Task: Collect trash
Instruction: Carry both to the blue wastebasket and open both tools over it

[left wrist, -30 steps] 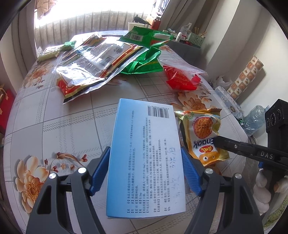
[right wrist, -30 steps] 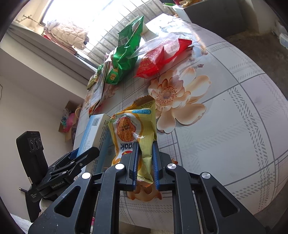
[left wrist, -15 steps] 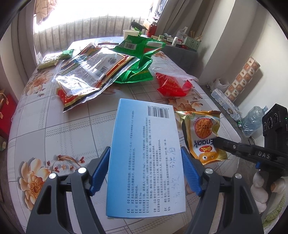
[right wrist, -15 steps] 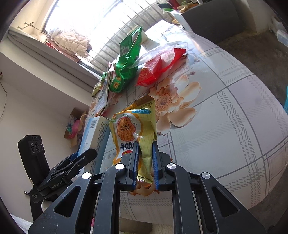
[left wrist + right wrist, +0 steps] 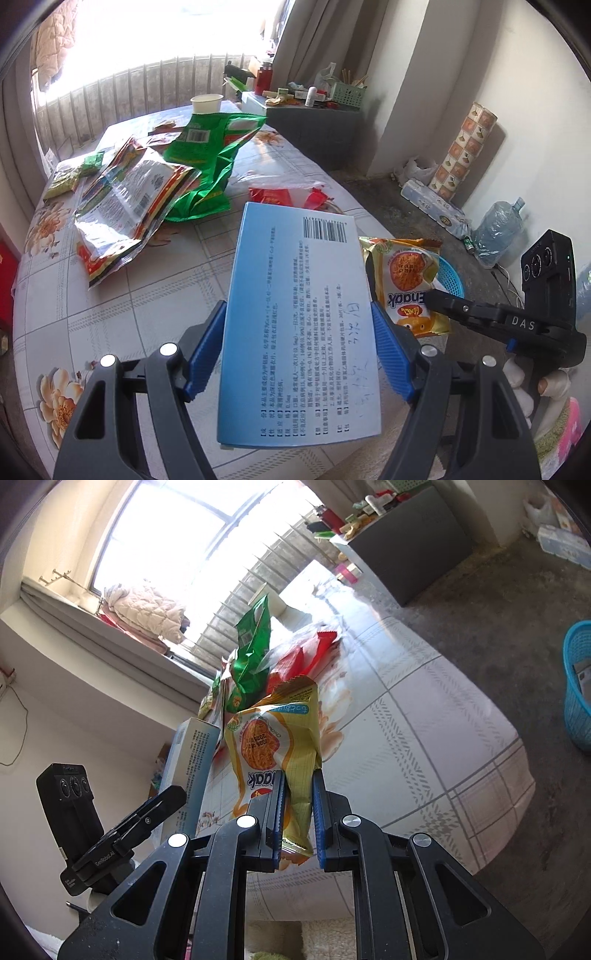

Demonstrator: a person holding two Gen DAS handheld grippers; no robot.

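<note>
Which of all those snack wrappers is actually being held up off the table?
The yellow noodle-snack packet, pinched upright in the right gripper. The green bag, the red wrapper and the clear packets all lie on the table.

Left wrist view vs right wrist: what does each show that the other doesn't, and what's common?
Left wrist only: the printed barcode face of the blue box clamped in the left claw, the clear-and-red wrapper on the table, and the water jug on the floor.

Right wrist only: the window with a quilt on its sill, and the yellow snack bag pinched in the right claw.

Both: box, snack bag, green bag, blue basket.
</note>
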